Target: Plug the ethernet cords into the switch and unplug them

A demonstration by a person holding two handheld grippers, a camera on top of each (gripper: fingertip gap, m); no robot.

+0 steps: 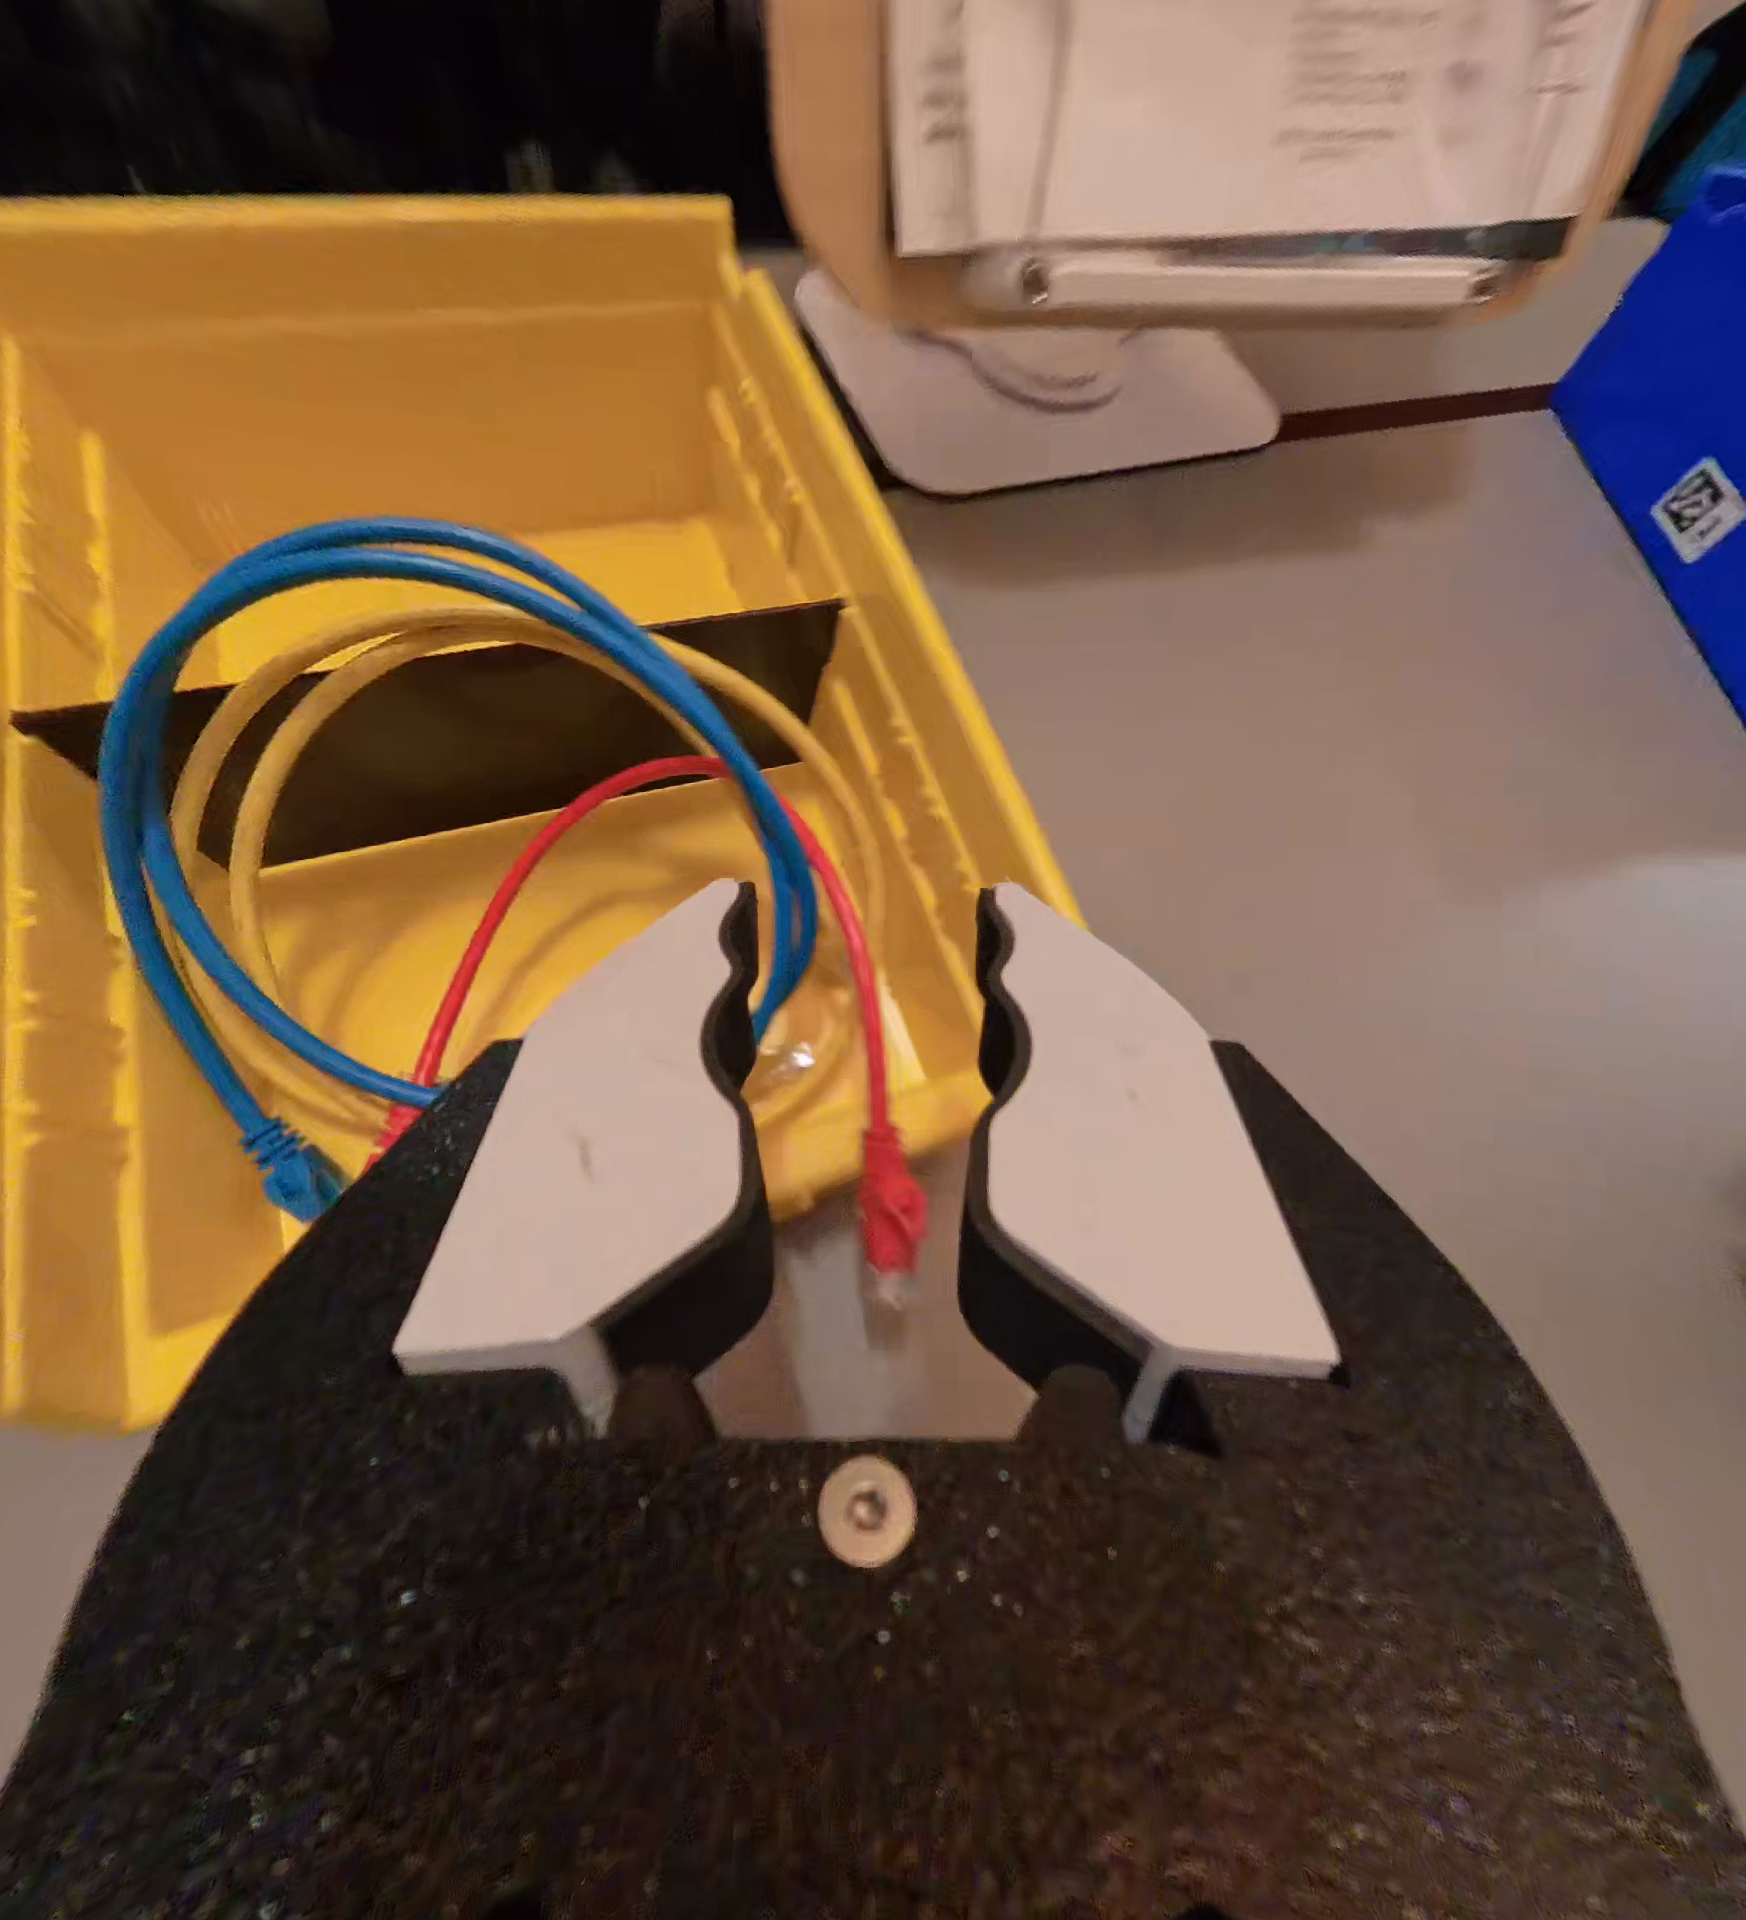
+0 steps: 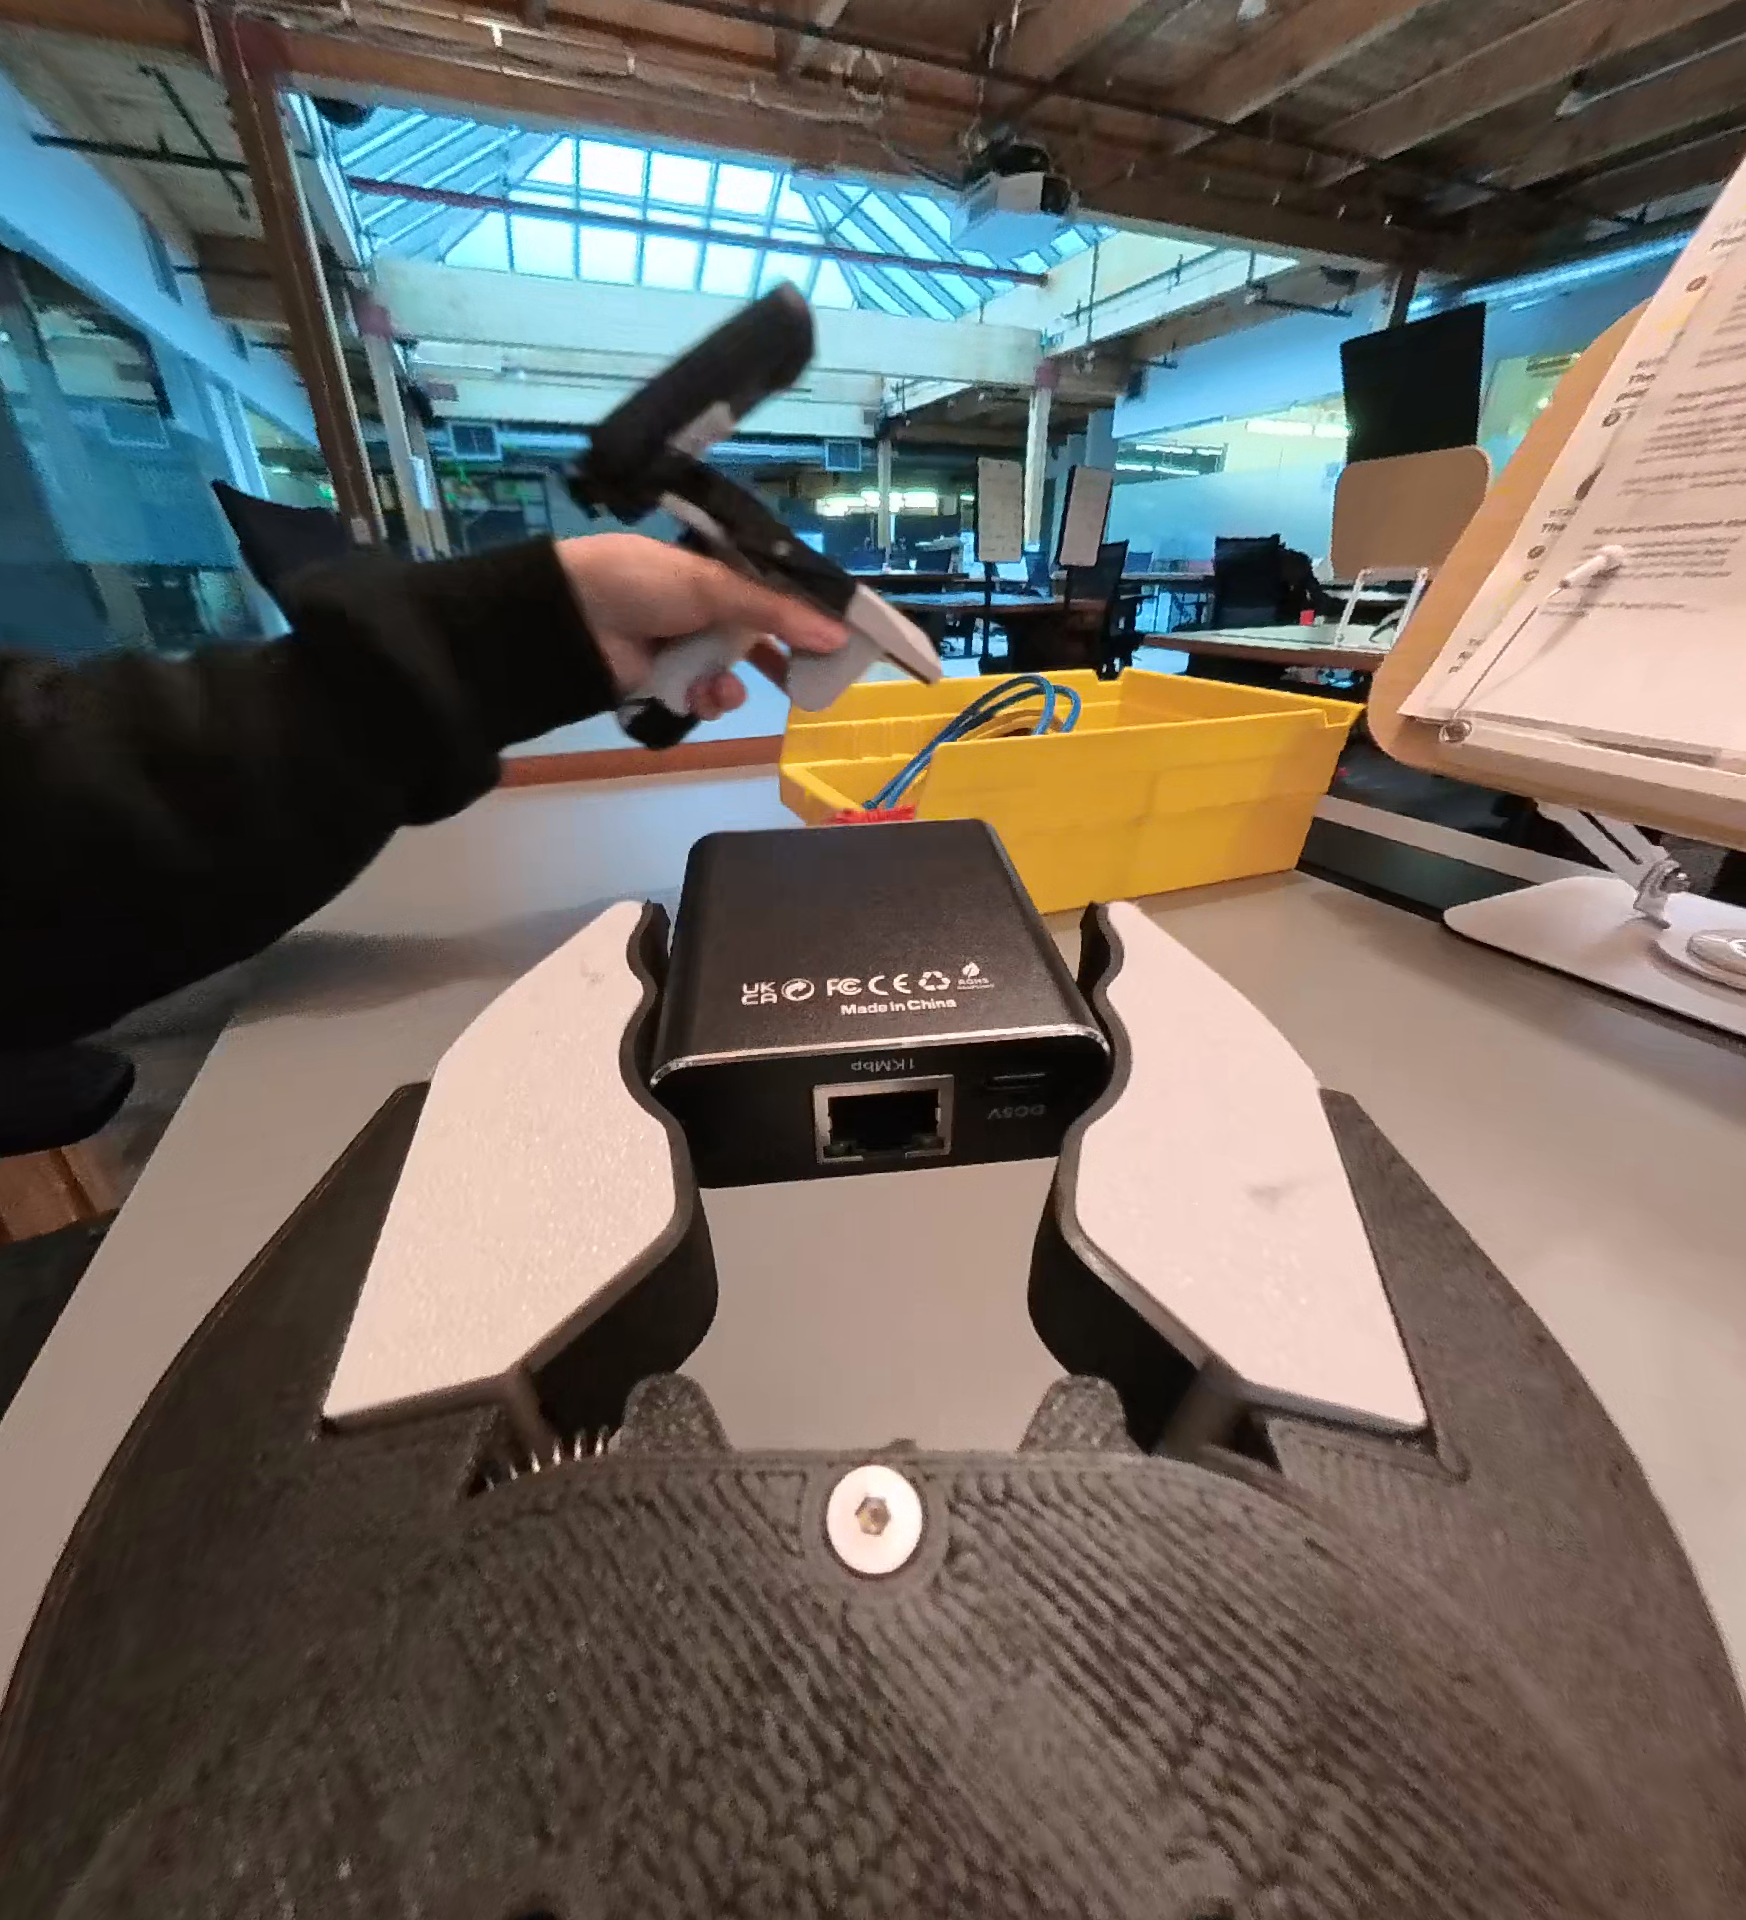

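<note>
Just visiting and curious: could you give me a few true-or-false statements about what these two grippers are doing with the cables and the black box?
1. The right gripper grips the black switch. True.
2. The left gripper is clamped on the red cord. False: it is open, holding nothing.
3. The cords lie in a blue bin. False: the yellow bin holds them.
4. The switch port facing the camera is empty. True.

A grey counter stands in a large open hall with a timber-beamed ceiling, a bright skylight, wooden posts and distant desks with dark chairs.
</note>
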